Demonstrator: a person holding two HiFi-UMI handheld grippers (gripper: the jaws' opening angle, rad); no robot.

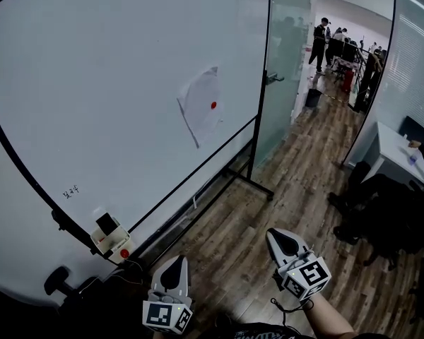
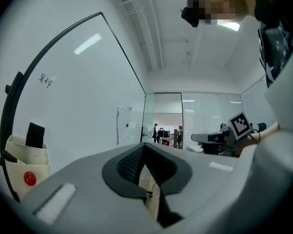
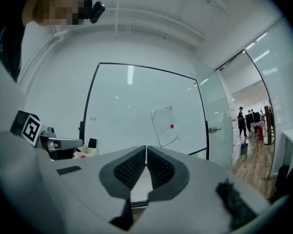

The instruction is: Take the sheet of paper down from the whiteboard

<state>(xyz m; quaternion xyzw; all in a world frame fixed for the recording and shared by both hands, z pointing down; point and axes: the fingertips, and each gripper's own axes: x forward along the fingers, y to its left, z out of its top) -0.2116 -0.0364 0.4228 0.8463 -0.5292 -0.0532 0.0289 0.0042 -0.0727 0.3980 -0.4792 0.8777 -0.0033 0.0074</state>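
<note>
A white sheet of paper [image 1: 200,106] hangs on the whiteboard [image 1: 92,97], pinned by a small red magnet [image 1: 213,105]. The sheet also shows in the left gripper view [image 2: 124,124] and in the right gripper view [image 3: 166,126]. My left gripper [image 1: 175,263] is low in the head view, shut and empty, well short of the board. My right gripper [image 1: 279,240] is beside it to the right, also shut with nothing between its jaws. Both point level, far below and in front of the sheet.
A white holder [image 1: 112,240] with a black eraser and a red magnet hangs at the board's lower left. The board's black stand [image 1: 258,186] rests on the wood floor. A glass wall [image 1: 286,69] stands to the right. People [image 1: 319,42] stand far down the room. A white desk [image 1: 396,154] is at the right.
</note>
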